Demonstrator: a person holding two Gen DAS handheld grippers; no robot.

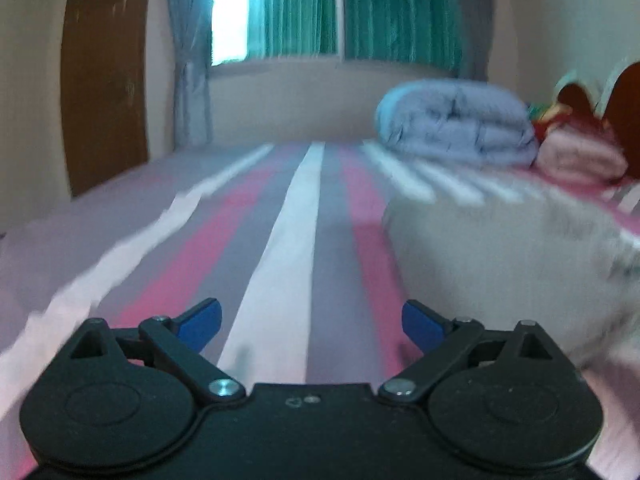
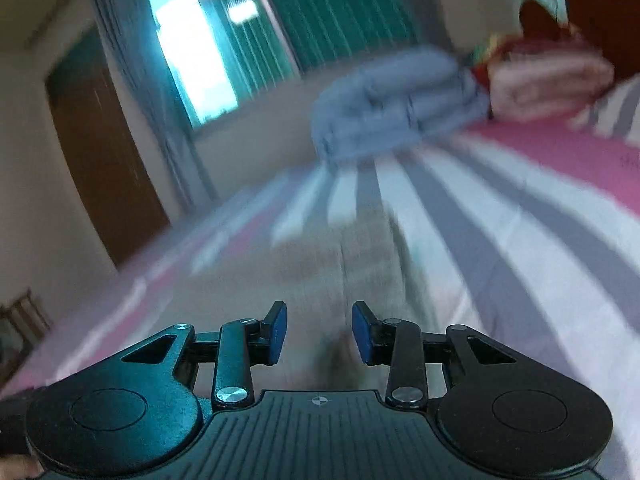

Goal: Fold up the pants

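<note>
Counting one pair of pants, pale beige, lying flat on the striped bedsheet; from your right wrist view the long axis runs straight ahead toward the window, though blur hides which end is the waist. Your left gripper is spread wide, holding nothing, pants just to its right. Your right gripper is parted over the pants, empty. Two folded blankets: one blue, one pink.

Matt cloth pants, striped cloth bedsheet, wooden door
</note>
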